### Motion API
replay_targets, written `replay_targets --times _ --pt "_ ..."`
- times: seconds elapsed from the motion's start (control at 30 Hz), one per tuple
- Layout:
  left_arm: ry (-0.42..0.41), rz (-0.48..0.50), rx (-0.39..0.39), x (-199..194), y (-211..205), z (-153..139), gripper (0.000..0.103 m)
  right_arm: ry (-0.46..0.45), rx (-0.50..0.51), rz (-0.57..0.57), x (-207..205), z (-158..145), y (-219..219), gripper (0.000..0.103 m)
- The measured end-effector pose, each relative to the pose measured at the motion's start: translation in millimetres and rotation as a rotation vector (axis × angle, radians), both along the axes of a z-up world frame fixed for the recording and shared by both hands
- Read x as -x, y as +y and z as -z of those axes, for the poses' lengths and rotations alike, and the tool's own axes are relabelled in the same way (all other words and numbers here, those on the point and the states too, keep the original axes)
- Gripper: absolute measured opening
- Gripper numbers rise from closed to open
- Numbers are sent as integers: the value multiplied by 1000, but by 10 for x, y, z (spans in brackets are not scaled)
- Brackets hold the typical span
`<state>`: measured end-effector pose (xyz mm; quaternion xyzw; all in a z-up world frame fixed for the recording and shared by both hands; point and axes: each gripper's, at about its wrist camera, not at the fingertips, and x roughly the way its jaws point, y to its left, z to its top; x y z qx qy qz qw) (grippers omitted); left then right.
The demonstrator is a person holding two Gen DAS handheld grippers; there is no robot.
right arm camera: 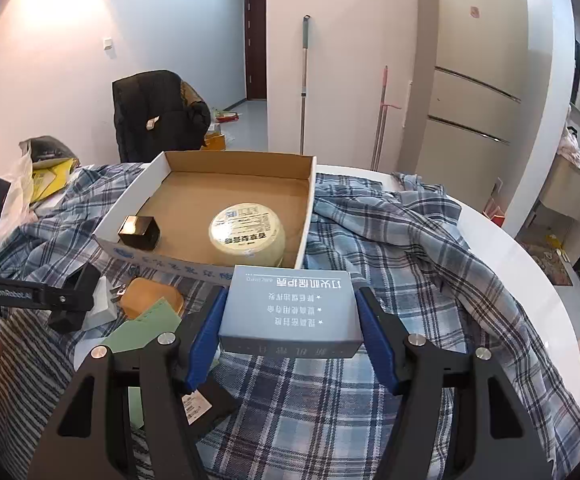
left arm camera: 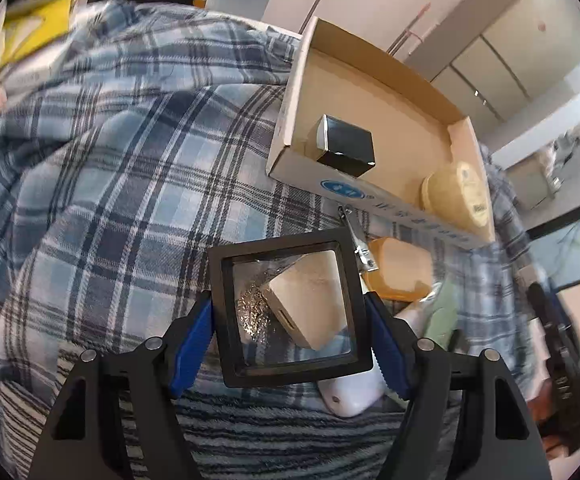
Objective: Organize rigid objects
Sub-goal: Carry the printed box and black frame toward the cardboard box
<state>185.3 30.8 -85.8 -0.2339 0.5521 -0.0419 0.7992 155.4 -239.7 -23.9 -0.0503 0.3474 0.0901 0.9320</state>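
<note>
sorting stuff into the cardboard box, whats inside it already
Inside the cardboard box sit a small black box near its front left corner and a round cream tape roll toward the right. The floor behind the front wall and under both items is hidden.

L claw [left arm camera: 292, 312] | gripping blk frame [left arm camera: 290, 372] | box [left arm camera: 290, 120] beyond

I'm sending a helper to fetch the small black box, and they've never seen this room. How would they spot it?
Find the open cardboard tray lying on the plaid cloth that covers the table. Inside it, in the near left corner, sits the small black box. Its only neighbour in the tray is a round pale yellow tub with a printed label; the box is dark, glossy and cube-like.
</note>
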Motion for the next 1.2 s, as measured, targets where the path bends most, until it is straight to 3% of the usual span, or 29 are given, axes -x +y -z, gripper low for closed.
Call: replay_targets --times 0.07,0.2,0.37,0.5,0.57,0.63,0.7,0.83,0.93,1.1,1.2 --pt "-31 3 9 31 33 -89 74 -6 -9 5 6 -20 -21 63" --pt "-139 58 -111 162 -67 -392 74 -9 -33 19 10 -47 -65 63" --pt "-194 105 -50 324 -72 -702 74 4 -104 38 -22 -55 -162 63" --pt "-286 136 -142 474 -216 -948 74 23 -204 53 -56 -52 -286 63" --pt "-309 162 -158 510 -280 -1036 74 -26 -145 124 -26 -62 -289 63" --pt "-293 194 -107 496 -279 -1110 74 -92 -71 163 18 -85 -249 63" --pt "-311 175 -56 465 -213 -1228 74 -81 -109 147 15 -92 -264 63" --pt "-451 134 -137 450 -243 -1589 74 -48 -151 135 -5 -119 -286 63" --pt "-495 153 -120 380 -331 -1786 74 -70 -116 155 18 -262 -279 63" --pt "-623 171 -198 194 -515 -2127 74 -118 -155 137 20 -720 -292 63" --pt "-604 145 -70 -5 -433 -2137 74 -150 -175 148 -109 -1029 -236 63"
